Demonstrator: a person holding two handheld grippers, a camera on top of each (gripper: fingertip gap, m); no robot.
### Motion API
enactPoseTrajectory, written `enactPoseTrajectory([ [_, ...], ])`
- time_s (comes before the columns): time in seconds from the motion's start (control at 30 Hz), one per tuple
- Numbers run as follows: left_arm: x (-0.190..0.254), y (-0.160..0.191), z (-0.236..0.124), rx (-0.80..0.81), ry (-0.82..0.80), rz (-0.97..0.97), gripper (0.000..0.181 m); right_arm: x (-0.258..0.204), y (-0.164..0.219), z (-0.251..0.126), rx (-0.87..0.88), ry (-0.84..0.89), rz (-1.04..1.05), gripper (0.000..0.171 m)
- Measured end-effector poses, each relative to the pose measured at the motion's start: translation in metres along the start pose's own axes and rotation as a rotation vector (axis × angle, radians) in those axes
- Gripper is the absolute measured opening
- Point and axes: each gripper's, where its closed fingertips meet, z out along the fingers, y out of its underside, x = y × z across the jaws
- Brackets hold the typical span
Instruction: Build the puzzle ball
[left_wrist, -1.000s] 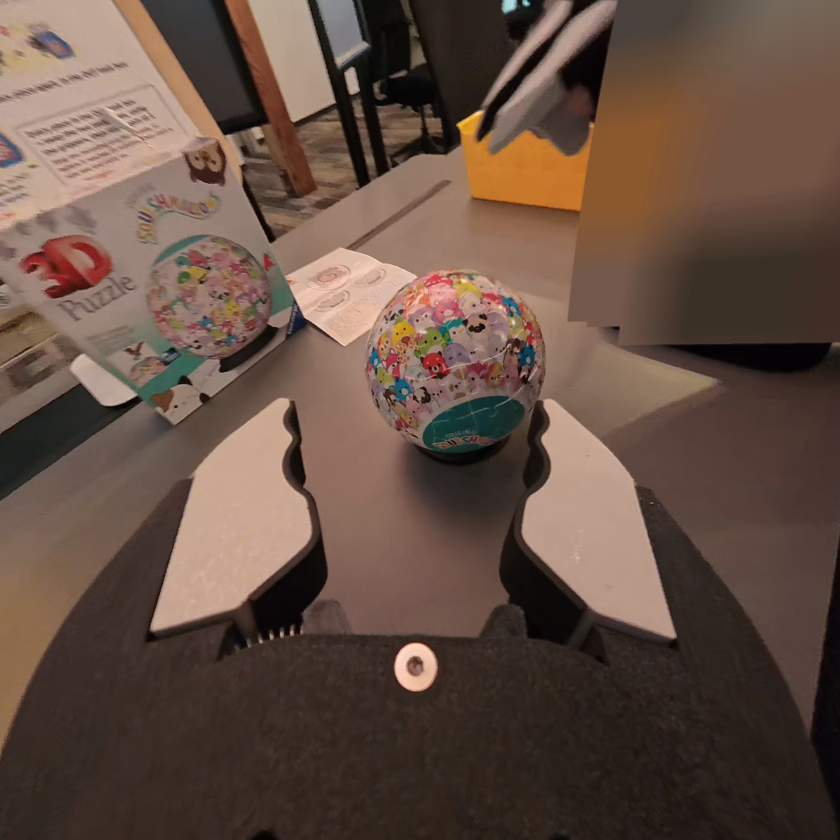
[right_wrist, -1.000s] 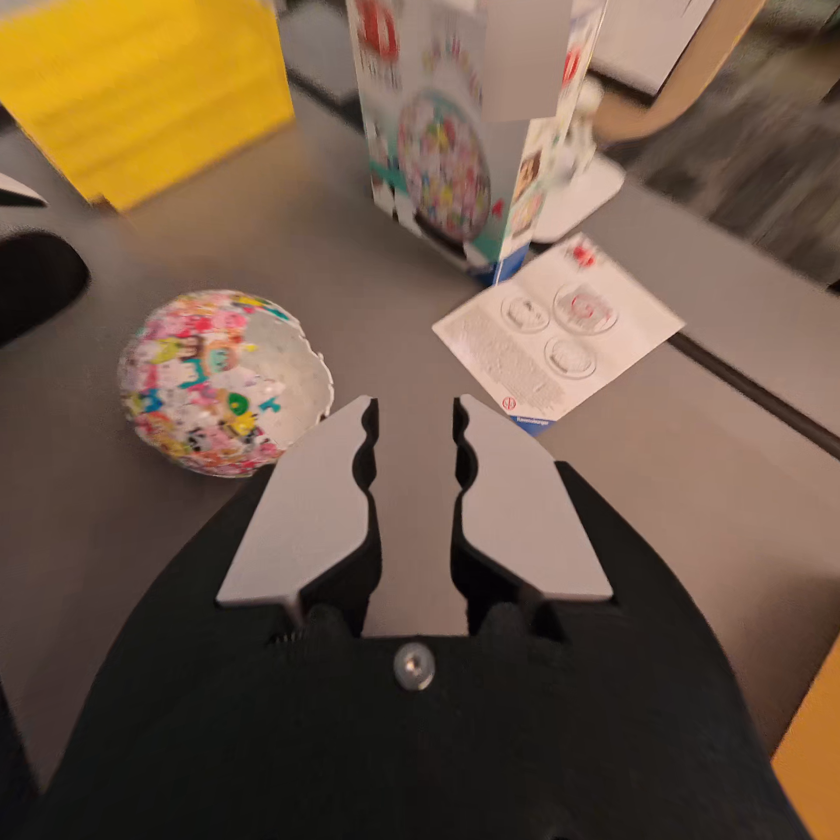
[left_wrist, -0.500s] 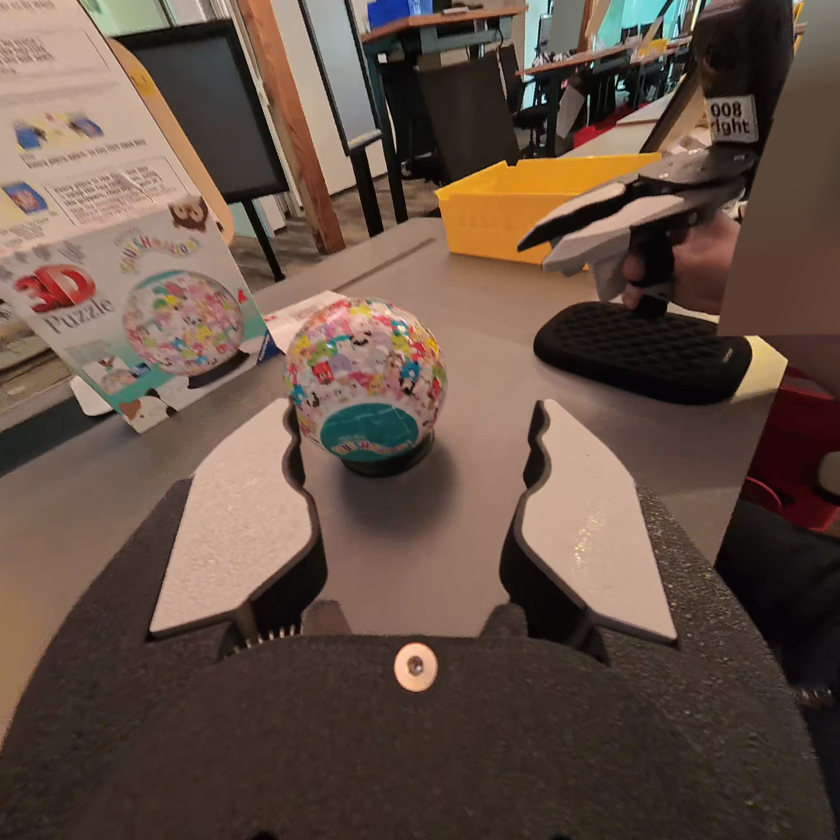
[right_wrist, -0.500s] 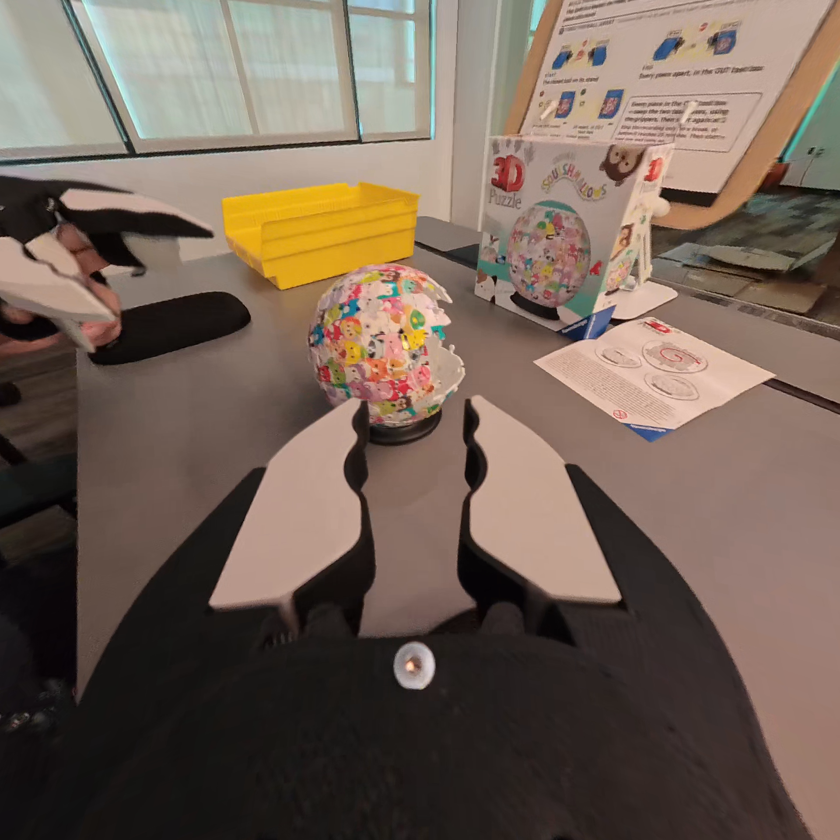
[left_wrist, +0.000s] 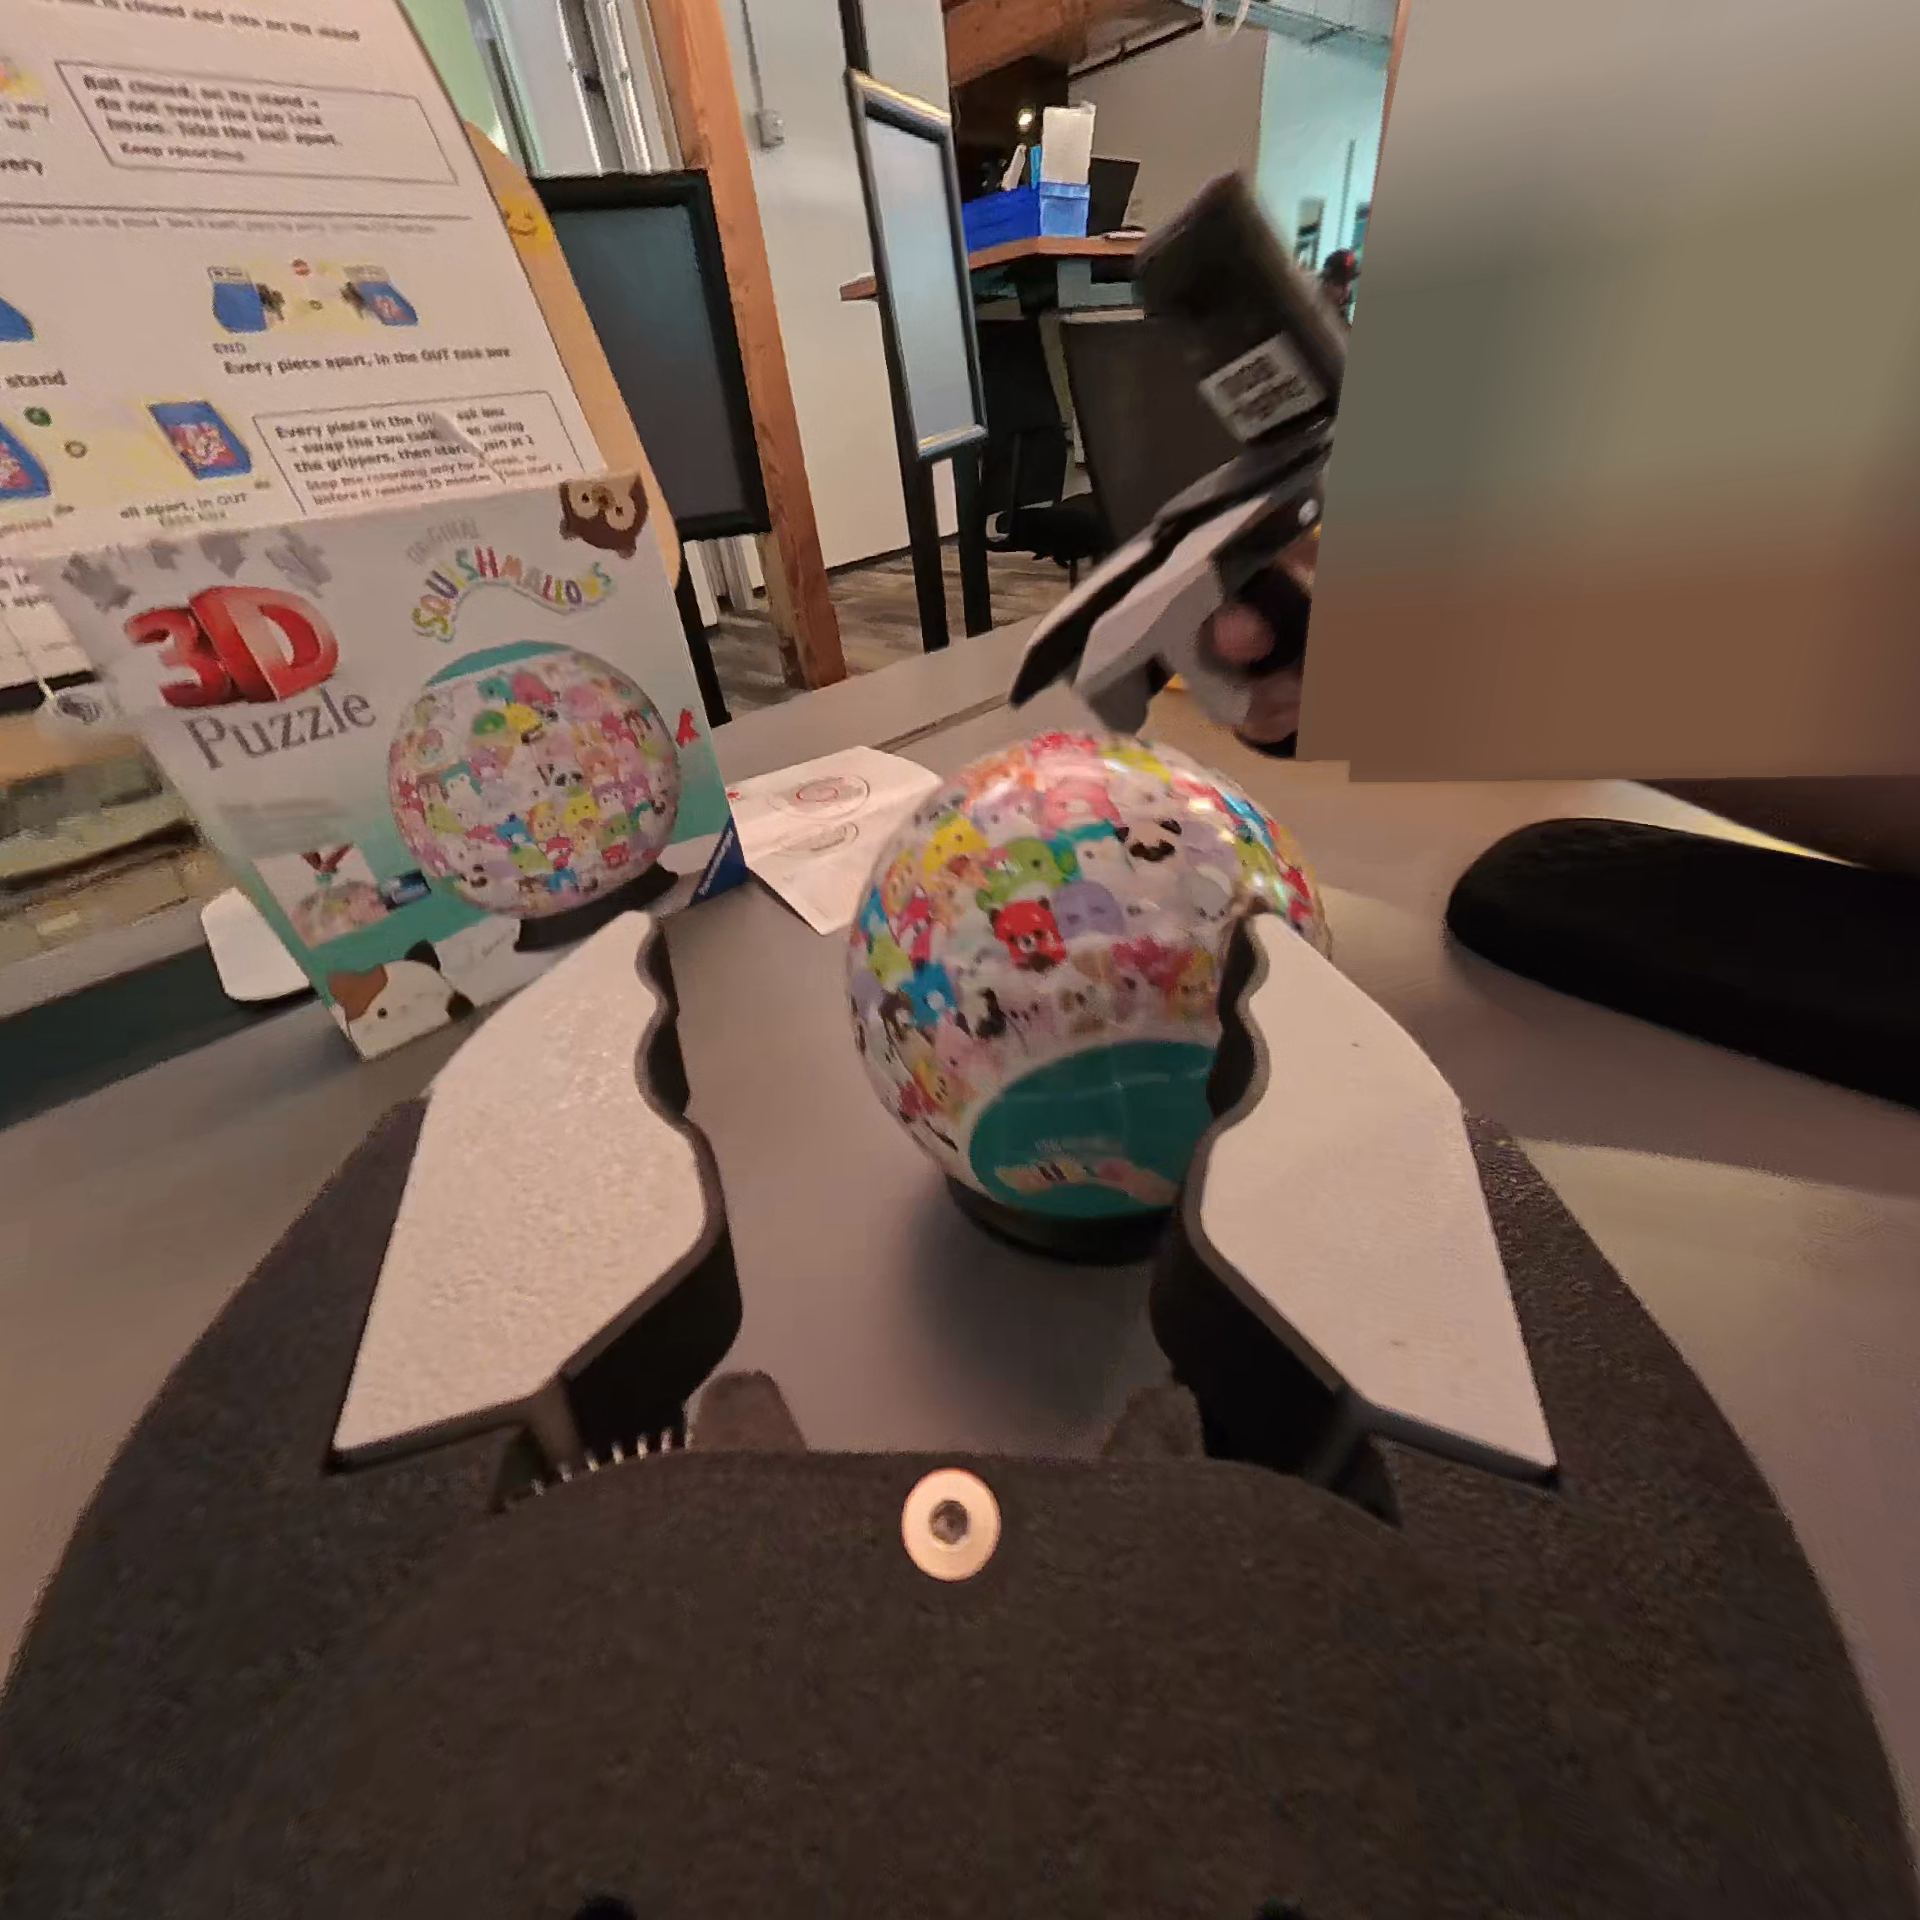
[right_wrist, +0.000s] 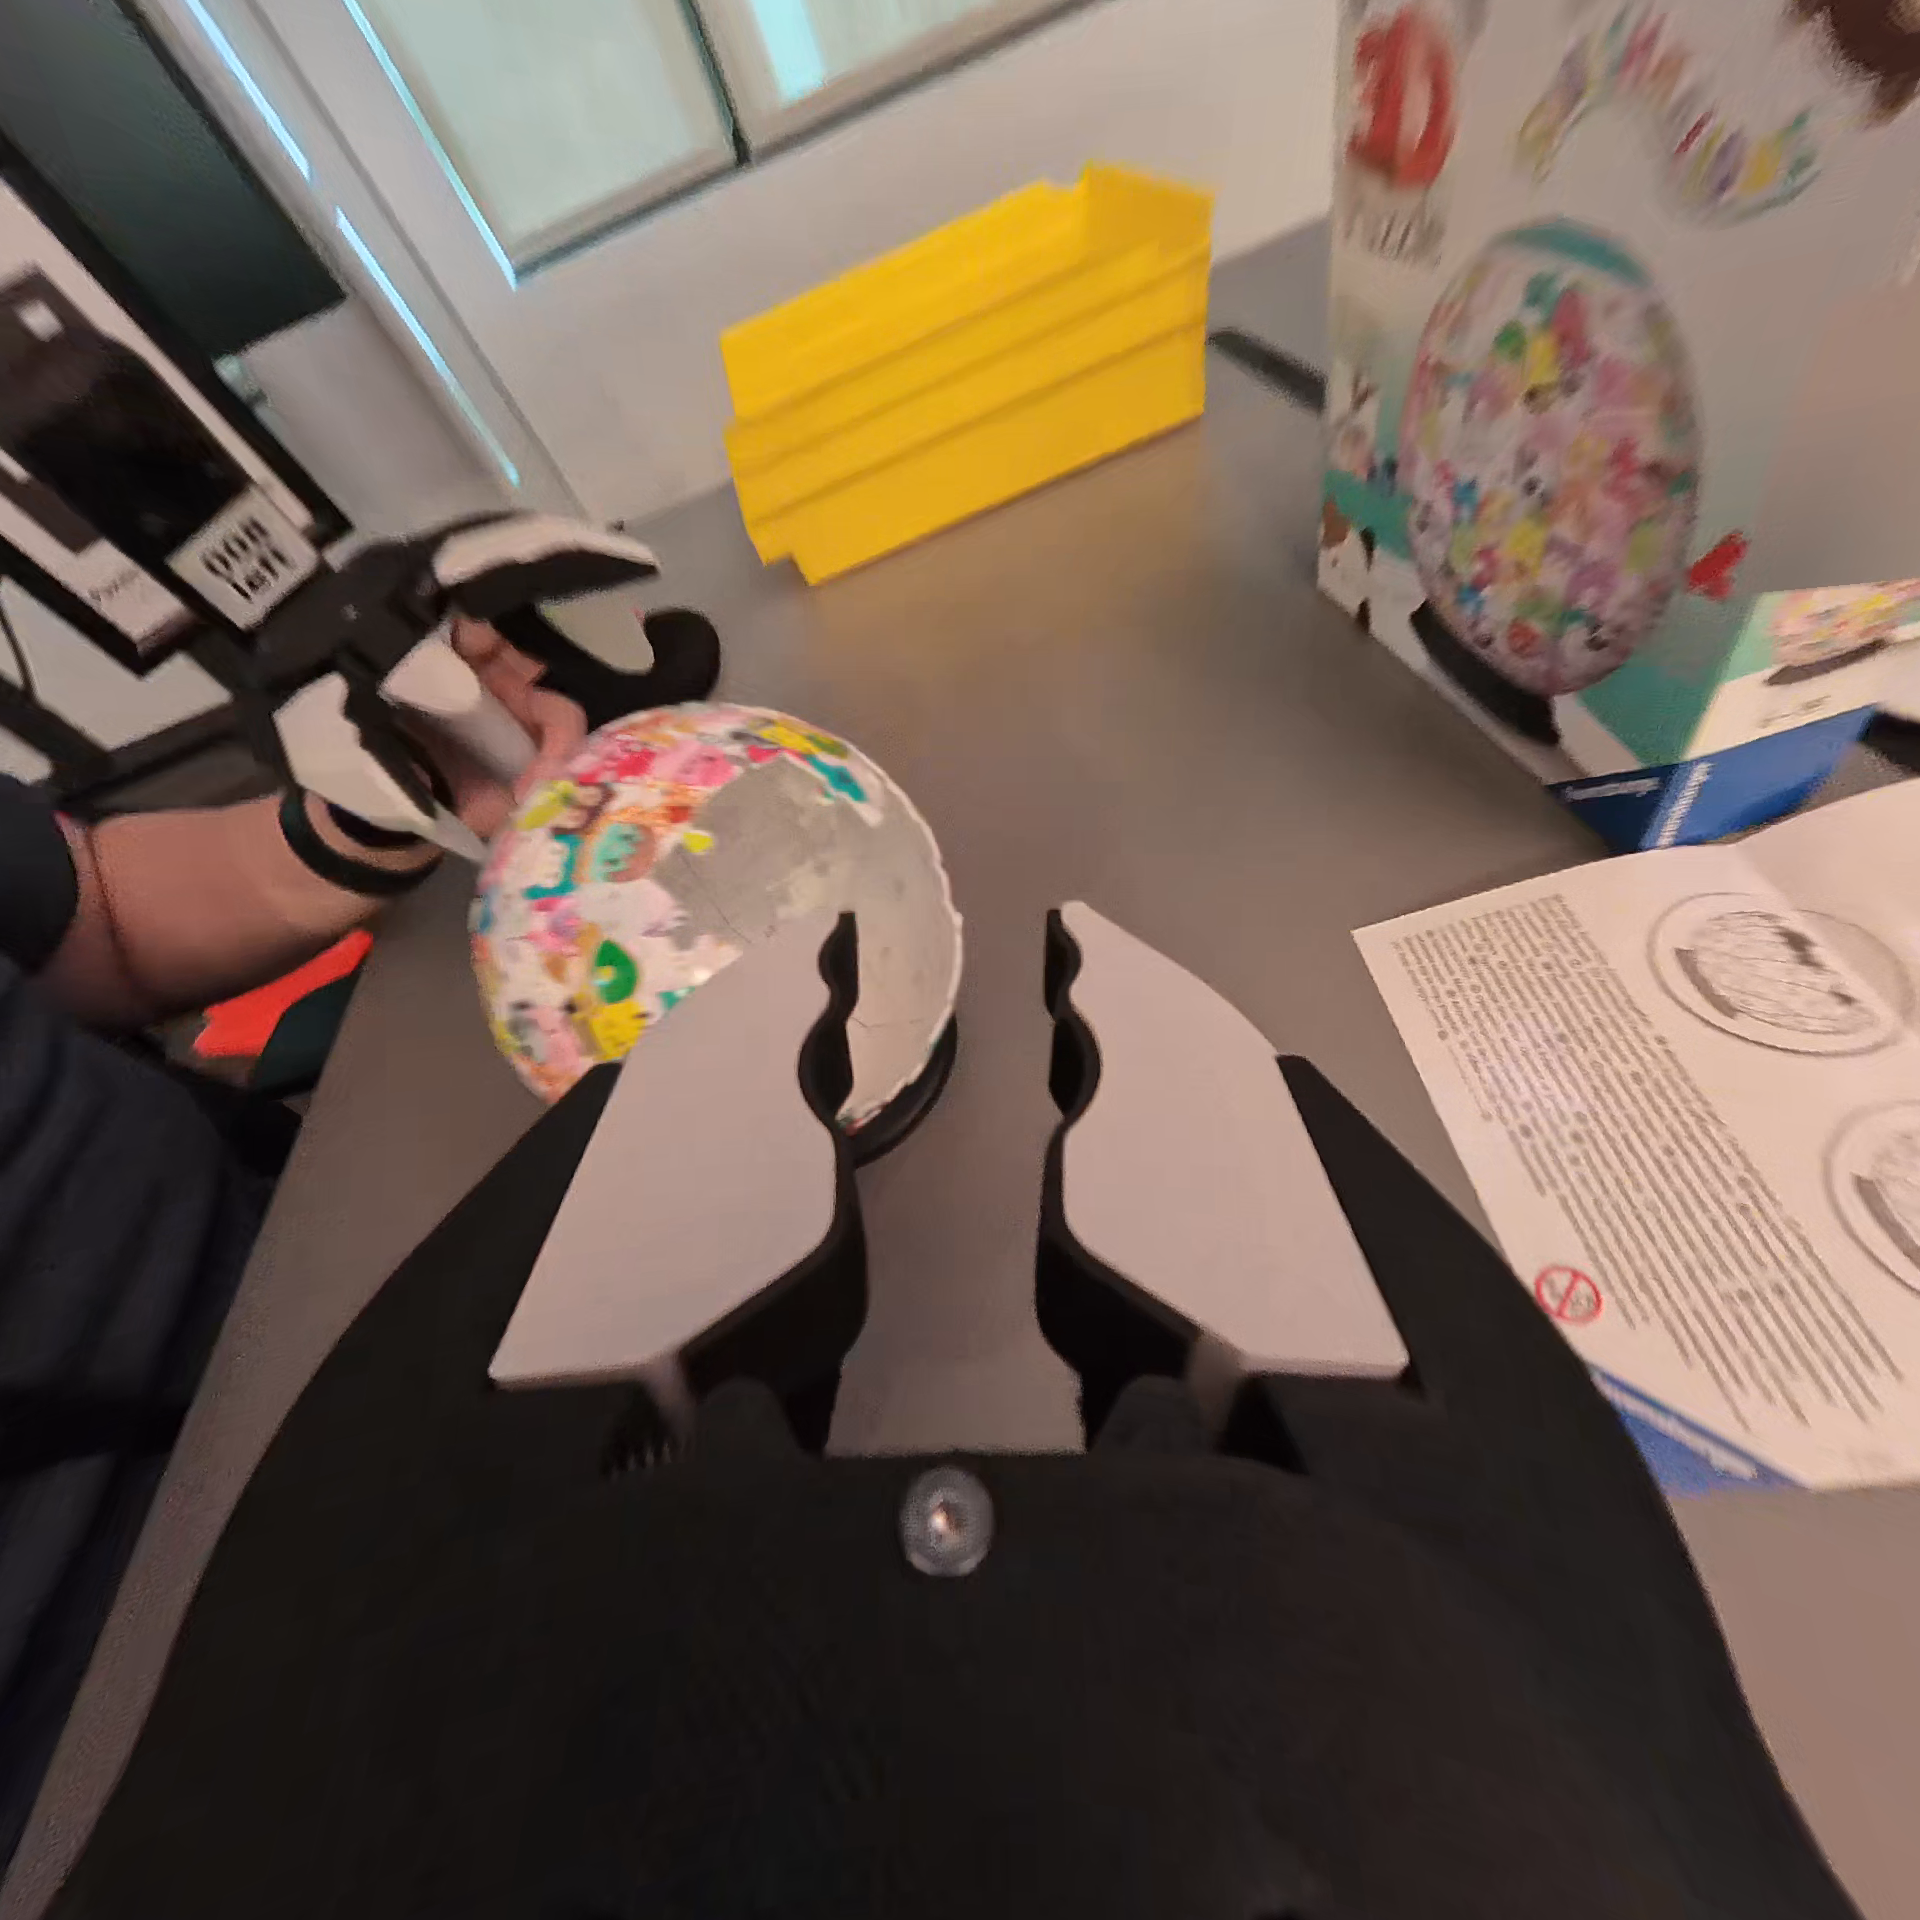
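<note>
Both hand-held grippers, the left (left_wrist: 951, 1039) and right (right_wrist: 945, 997), had closed in, jaws apart and empty, on the ball (right_wrist: 717, 894) standing on the counter (right_wrist: 1143, 727), apparently still missing pieces.

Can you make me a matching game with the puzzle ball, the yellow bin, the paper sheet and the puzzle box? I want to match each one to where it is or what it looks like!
Things:
1. puzzle ball
2. yellow bin
3. paper sheet
4. puzzle box

Descriptions:
A. lies flat on the table, unfolded
B. sits on a small black stand, with a gap in its shell
C. stands upright, with a picture of the ball on it
D. sits at the far end of the table

Pairs: 1-B, 2-D, 3-A, 4-C
</note>
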Motion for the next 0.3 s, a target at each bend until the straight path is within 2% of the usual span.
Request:
enactPoseTrajectory([
  [0.17, 0.005, -0.009, 0.012, 0.066, 0.142, -0.021, 0.098, 0.008, 0.029, 0.038, -0.235, -0.138, 0.064, 0.041],
  [0.3, 0.013, -0.003, 0.009, 0.082, 0.3, -0.213, 0.101, 0.015, 0.049, 0.045, -0.296, -0.061, 0.015, 0.036],
])
